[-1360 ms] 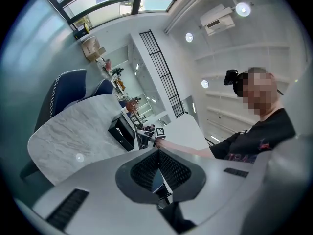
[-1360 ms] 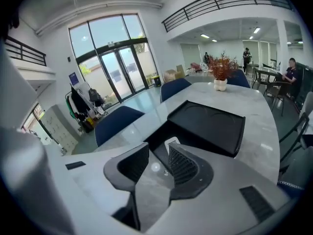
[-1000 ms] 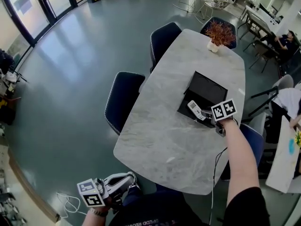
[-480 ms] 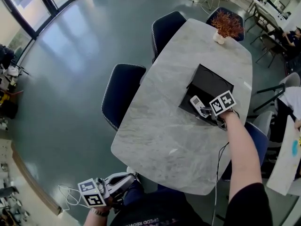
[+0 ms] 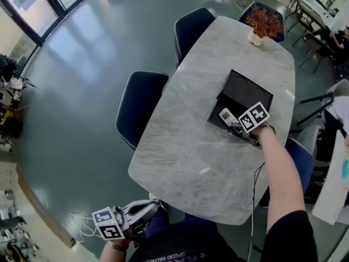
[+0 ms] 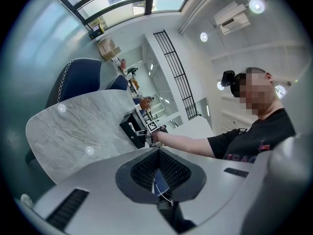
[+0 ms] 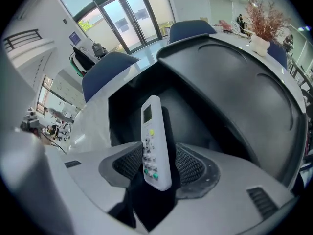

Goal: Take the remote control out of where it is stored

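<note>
Right tongs (image 7: pixel 155 169): jaws opened around the remote control (image 7: pixel 153 140)

The jaws have just been opening and now stand wide. The white remote control lies lengthwise between them, with a clear gap at its right side. In the head view the right tongs have sunk lower than one second ago. They now sit closer over the remote control, at the near edge of the black box (image 5: pixel 246 93) on the desk (image 5: pixel 185 146).
</note>
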Available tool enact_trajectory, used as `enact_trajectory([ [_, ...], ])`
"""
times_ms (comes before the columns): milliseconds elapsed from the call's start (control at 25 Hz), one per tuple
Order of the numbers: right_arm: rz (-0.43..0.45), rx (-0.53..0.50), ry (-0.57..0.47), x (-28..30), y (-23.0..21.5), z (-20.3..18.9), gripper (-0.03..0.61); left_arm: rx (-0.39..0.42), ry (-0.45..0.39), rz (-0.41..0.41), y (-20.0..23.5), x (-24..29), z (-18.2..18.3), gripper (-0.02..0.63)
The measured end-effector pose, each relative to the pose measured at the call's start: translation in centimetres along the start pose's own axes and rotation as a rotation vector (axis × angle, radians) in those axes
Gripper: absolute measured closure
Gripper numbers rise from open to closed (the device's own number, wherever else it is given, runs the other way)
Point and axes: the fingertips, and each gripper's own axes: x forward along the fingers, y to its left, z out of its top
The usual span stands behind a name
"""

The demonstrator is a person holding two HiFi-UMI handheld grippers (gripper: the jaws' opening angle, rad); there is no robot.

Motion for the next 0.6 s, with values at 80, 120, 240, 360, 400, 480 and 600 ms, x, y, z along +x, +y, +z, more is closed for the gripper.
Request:
enact_trajectory([
  [80, -0.004, -0.018, 0.015, 0.2, 0.1, 0.0, 0.383, 0.0, 0.003, 0.0, 0.0, 0.1, 0.0, 0.611],
  [120, -0.005, -0.022, 0.02, 0.2, 0.1, -0.1, 0.383, 0.001, 0.004, 0.0, 0.0, 0.1, 0.0, 0.611],
  [240, -0.026, -0.061, 0.03, 0.2, 0.3, 0.1, 0.385, -0.004, 0.007, 0.004, 0.2, 0.3, 0.0, 0.611],
  [360, -0.045, -0.107, 0.049, 0.3, 0.7, 0.4, 0.387, -0.007, 0.014, 0.004, 0.2, 0.3, -0.1, 0.611],
  [400, -0.047, -0.121, 0.056, 0.3, 0.8, 0.5, 0.387, -0.007, 0.015, 0.002, 0.2, 0.4, -0.1, 0.611],
  [480, -0.051, -0.154, 0.069, 0.5, 1.0, 0.7, 0.389, -0.006, 0.018, 0.0, 0.2, 0.6, -0.1, 0.611],
  [600, -0.07, -0.21, 0.083, 0.9, 1.4, 0.9, 0.46, -0.006, 0.02, 0.001, 0.2, 0.6, 0.0, 0.611],
])
